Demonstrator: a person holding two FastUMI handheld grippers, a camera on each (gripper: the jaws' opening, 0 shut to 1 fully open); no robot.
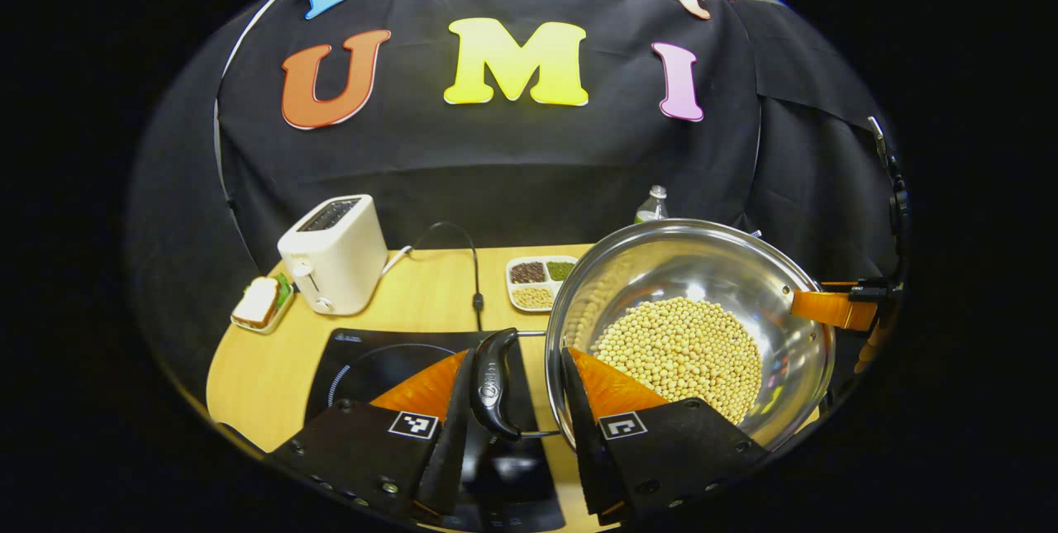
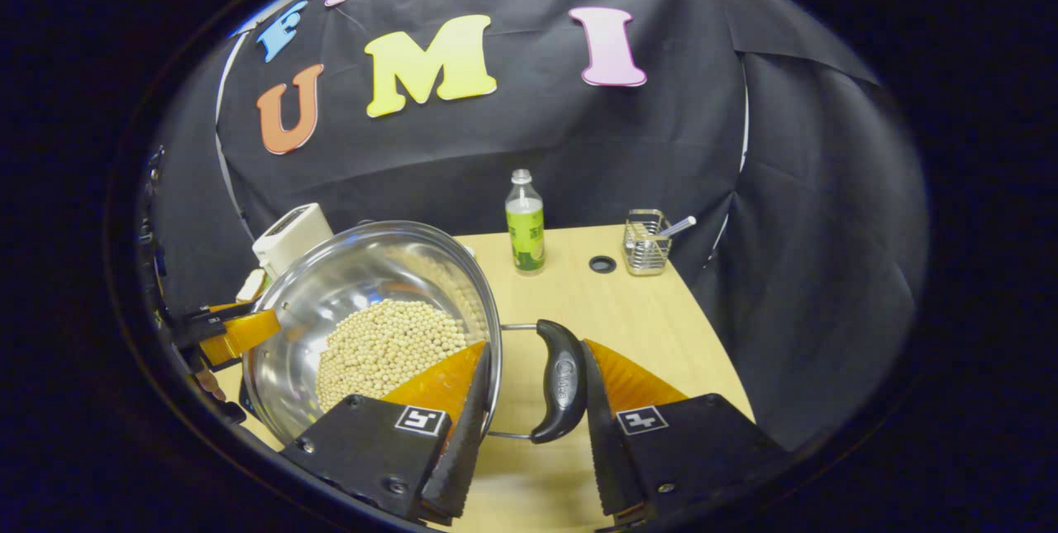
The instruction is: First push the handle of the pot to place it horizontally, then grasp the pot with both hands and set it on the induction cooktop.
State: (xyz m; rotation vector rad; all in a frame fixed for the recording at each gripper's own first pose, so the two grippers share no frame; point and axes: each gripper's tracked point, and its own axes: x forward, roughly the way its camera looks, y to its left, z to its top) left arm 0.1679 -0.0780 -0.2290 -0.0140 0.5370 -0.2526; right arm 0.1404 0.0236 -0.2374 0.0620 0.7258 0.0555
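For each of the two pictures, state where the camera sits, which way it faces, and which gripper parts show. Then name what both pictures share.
Left gripper view: rides on the left gripper, facing the booth wall over the induction cooktop and toaster; its fingers straddle one pot handle.
Right gripper view: rides on the right gripper, facing the bottle and wire basket; its fingers straddle the other handle.
Shared: the pot of beans, the toaster, the bottle, the table; each shows the other gripper across the pot.
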